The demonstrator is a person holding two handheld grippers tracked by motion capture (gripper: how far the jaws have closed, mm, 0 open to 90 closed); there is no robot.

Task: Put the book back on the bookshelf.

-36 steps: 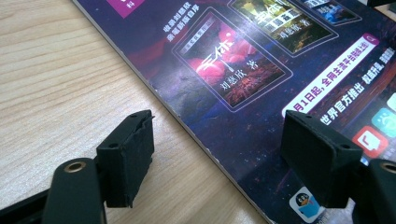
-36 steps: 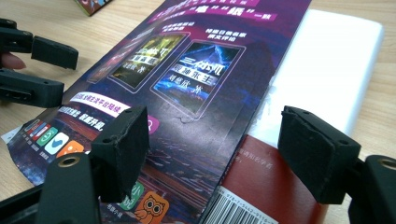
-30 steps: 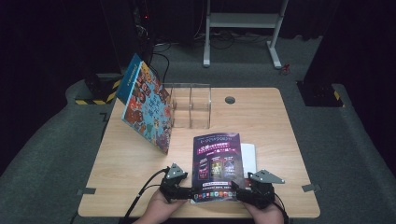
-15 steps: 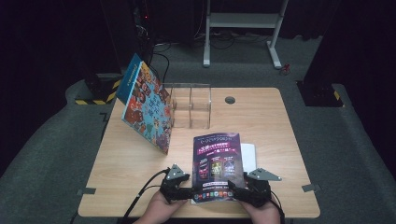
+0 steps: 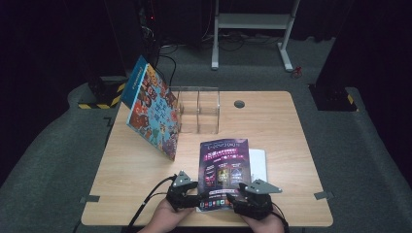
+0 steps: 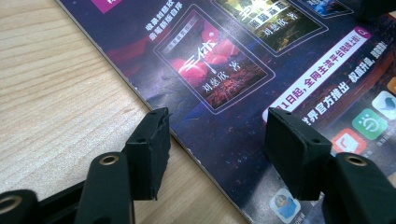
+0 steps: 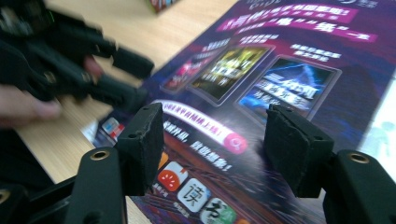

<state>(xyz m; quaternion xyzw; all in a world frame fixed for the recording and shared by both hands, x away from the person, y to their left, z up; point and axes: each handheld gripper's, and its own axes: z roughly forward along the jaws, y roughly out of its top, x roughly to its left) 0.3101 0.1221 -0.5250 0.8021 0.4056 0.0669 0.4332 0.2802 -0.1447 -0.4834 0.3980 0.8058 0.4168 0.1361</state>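
A purple magazine with book covers printed on it lies flat at the near middle of the wooden table, partly over a white sheet. My left gripper is at its near left corner. In the left gripper view the open left gripper straddles the magazine's left edge, one jaw over bare wood. My right gripper is at the near right corner. It stands open just above the magazine's cover, holding nothing. The left gripper shows blurred in the right gripper view.
A colourful picture book leans tilted against a clear plastic divider box at the back left of the table. A round cable hole lies behind the box. Bare wood lies to the left and right of the magazine.
Both grippers stay at the magazine's near corners; only a slight shift of the hands shows. The magazine has not moved.
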